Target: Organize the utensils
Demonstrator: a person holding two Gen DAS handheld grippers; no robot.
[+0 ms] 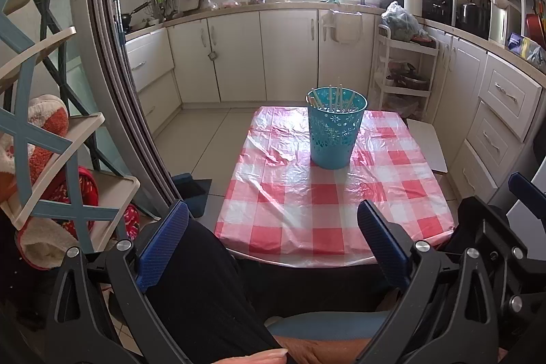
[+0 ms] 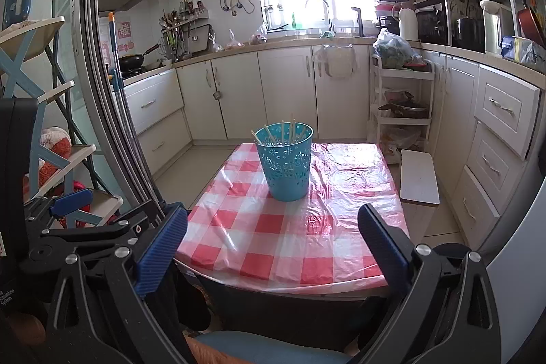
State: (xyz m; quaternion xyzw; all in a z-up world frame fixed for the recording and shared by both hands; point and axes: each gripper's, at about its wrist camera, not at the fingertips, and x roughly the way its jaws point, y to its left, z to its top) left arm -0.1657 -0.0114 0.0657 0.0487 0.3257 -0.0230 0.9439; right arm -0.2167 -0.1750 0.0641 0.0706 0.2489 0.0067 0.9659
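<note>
Both tongs are held back at the near edge of the table [image 2: 358, 166], well short of anything to grasp. The left tongs [image 1: 273, 237] stand wide open and empty, and so do the right tongs [image 2: 273, 237]. The only task things in view are the chopsticks [image 2: 291, 130], a handful of pale sticks standing on end in a blue basket [image 2: 286, 166] set toward the far middle of the checked cloth [image 1: 307, 200]. Their tips lean against the rim at several angles; how many there are cannot be told. They look light, thin and stiff, probably smooth, so a single stick could easily roll or slip between ribbed pads unless pinched squarely across its width. The best hold is likely on the exposed upper part above the rim, drawing straight up so the rest do not drag along. The basket itself looks like light perforated plastic and could tip or slide on the glossy cloth if a stick catches, so the other tongs may need to steady its rim. No other utensils show on the table.
</note>
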